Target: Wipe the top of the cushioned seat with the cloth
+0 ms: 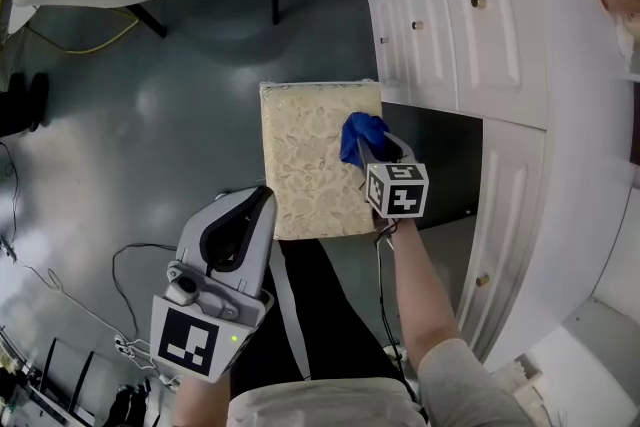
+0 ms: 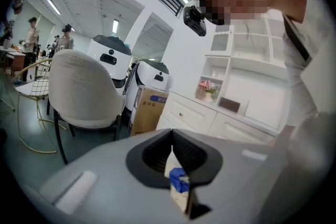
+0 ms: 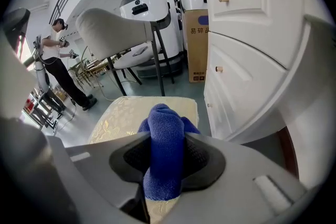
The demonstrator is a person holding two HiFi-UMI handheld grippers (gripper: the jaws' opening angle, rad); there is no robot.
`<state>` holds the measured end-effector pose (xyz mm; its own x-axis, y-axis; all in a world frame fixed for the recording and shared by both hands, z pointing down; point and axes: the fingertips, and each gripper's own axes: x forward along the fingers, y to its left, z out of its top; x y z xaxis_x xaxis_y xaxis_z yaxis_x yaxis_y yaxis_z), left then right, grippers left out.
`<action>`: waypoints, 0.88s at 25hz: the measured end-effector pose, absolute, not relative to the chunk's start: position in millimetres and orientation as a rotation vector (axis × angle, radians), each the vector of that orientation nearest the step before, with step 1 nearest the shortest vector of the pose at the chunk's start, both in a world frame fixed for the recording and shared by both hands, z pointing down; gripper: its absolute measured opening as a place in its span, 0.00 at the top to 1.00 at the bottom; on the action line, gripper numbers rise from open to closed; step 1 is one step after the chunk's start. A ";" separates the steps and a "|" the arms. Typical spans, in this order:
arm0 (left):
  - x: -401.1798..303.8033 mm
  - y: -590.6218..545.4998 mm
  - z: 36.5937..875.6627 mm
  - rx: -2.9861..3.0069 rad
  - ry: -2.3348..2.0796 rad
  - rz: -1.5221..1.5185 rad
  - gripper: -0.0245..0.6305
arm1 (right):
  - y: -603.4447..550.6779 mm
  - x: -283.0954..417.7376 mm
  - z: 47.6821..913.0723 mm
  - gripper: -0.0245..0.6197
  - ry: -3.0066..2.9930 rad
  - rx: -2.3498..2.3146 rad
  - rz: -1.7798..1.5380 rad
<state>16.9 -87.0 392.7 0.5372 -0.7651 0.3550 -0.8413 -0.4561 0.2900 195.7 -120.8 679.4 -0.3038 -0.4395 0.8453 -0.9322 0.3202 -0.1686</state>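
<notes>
Blue cloth [image 3: 164, 128] clamped in right tool [image 3: 167, 165] | at cushioned seat [image 1: 300, 165] right edge | left tool [image 1: 260, 203] narrow, empty

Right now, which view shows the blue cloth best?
Right gripper view: the blue cloth fills the centre, clamped in the right claw. Head view shows it small at the cushioned seat's right edge, partly behind the claw. Left gripper view catches only a blue sliver past its jaws.

The cushioned seat [image 1: 310, 165] sits on the floor [image 1: 150, 135] before me, the cabinet [image 1: 500, 65] just right of it. My right tool [image 1: 368, 151], cloth [image 1: 358, 133] between its jaws, is over the seat's right edge; my left tool [image 1: 264, 197] is beside its near-left corner.
</notes>
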 end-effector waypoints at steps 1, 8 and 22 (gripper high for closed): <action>16.8 -86.1 392.7 2.350 -1.308 0.241 0.96 | -116.6 196.2 679.6 0.75 -1.884 1.212 0.894; 11.0 -76.5 389.6 2.346 -1.325 0.243 0.96 | -110.3 193.8 679.5 0.75 -1.851 1.201 0.879; -27.5 -56.1 391.0 2.300 -1.390 0.231 0.96 | -98.1 103.3 677.9 0.76 -1.915 1.106 0.830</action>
